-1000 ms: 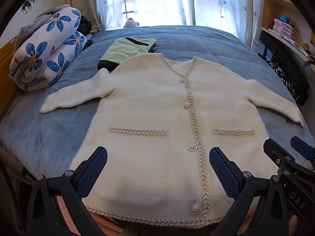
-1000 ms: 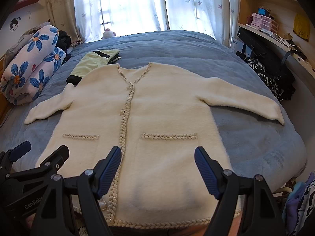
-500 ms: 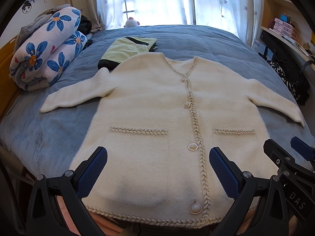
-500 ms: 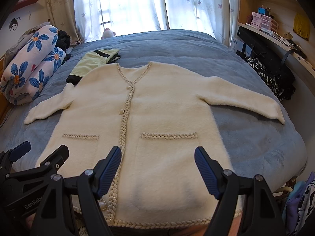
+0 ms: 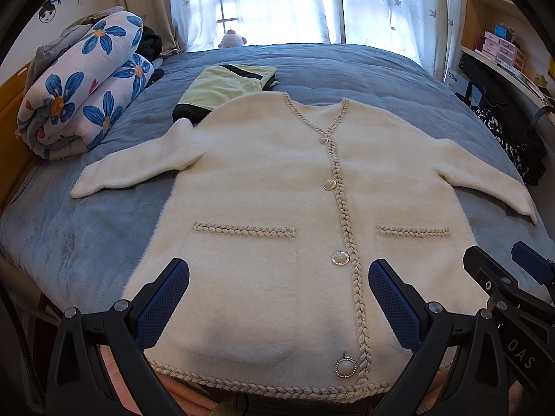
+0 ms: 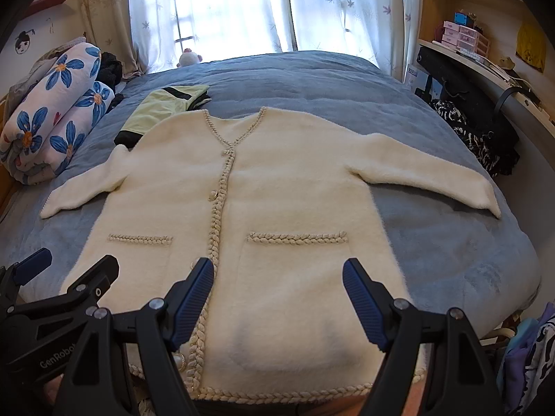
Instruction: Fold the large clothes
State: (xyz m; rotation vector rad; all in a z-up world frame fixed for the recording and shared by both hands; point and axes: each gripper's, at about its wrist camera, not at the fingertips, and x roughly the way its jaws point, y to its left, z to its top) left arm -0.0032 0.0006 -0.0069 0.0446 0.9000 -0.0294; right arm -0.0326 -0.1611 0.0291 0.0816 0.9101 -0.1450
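Note:
A cream fluffy cardigan (image 5: 270, 187) with braided trim and pearl buttons lies flat, front up, on the blue bed (image 5: 347, 69), sleeves spread to both sides. It also shows in the right wrist view (image 6: 288, 187). My left gripper (image 5: 277, 294) is open and empty, hovering above the hem over the left pocket. My right gripper (image 6: 277, 291) is open and empty, above the hem over the right pocket. The right gripper also shows in the left wrist view (image 5: 499, 277), and the left gripper in the right wrist view (image 6: 69, 277).
A folded light-green garment (image 5: 225, 86) lies beyond the cardigan's left shoulder. A rolled floral quilt (image 5: 79, 90) sits at the bed's left edge. A plush toy (image 5: 230, 40) sits by the curtained window. A desk with dark bags (image 6: 468, 111) runs along the right.

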